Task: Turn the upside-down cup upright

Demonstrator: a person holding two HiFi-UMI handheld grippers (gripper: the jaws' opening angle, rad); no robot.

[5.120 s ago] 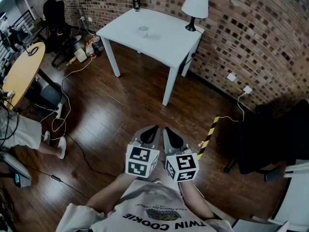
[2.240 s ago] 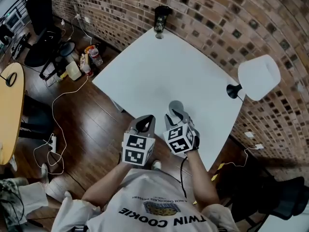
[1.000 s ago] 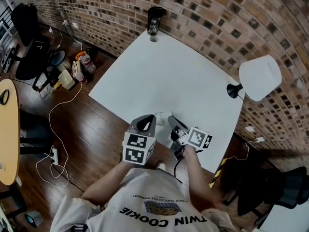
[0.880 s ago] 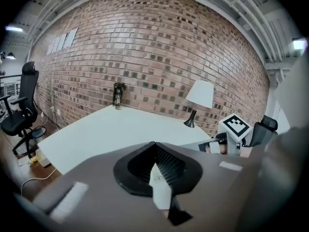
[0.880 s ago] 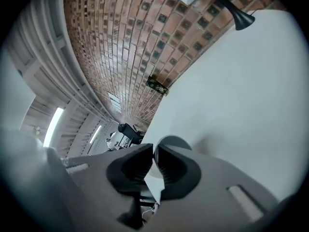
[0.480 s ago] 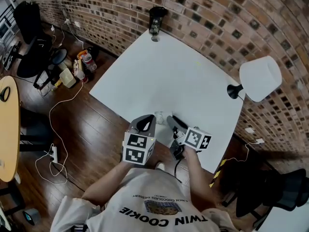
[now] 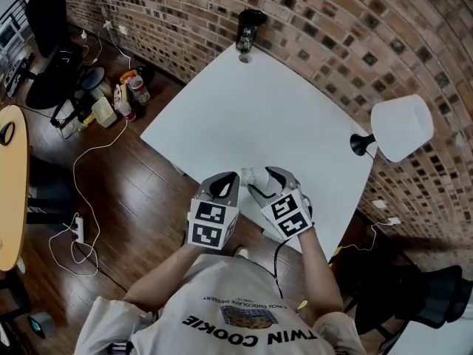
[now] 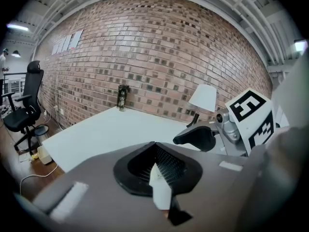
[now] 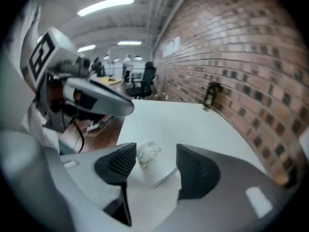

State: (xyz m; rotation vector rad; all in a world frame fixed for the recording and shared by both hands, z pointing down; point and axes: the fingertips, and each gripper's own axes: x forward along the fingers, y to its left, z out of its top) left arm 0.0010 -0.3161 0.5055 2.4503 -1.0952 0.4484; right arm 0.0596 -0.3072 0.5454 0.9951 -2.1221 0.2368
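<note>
A small white patterned cup sits near the front edge of the white table, between the tips of my two grippers. In the right gripper view the cup lies between the jaws and looks tilted, with its narrower patterned end to the upper left. I cannot tell whether it stands upright. My right gripper is opening, with a gap between its right-hand pad and the cup. My left gripper hovers just left of the cup, its jaws together on nothing.
A white lamp stands on the table's right side, and a dark tumbler stands at its far corner by the brick wall. Cables, bottles and a black chair are on the wooden floor at left, beside a round yellow table.
My right gripper has rolled about its own axis, its marker cube turning to face up, and its jaws have come apart around the cup. The left gripper has stayed put.
</note>
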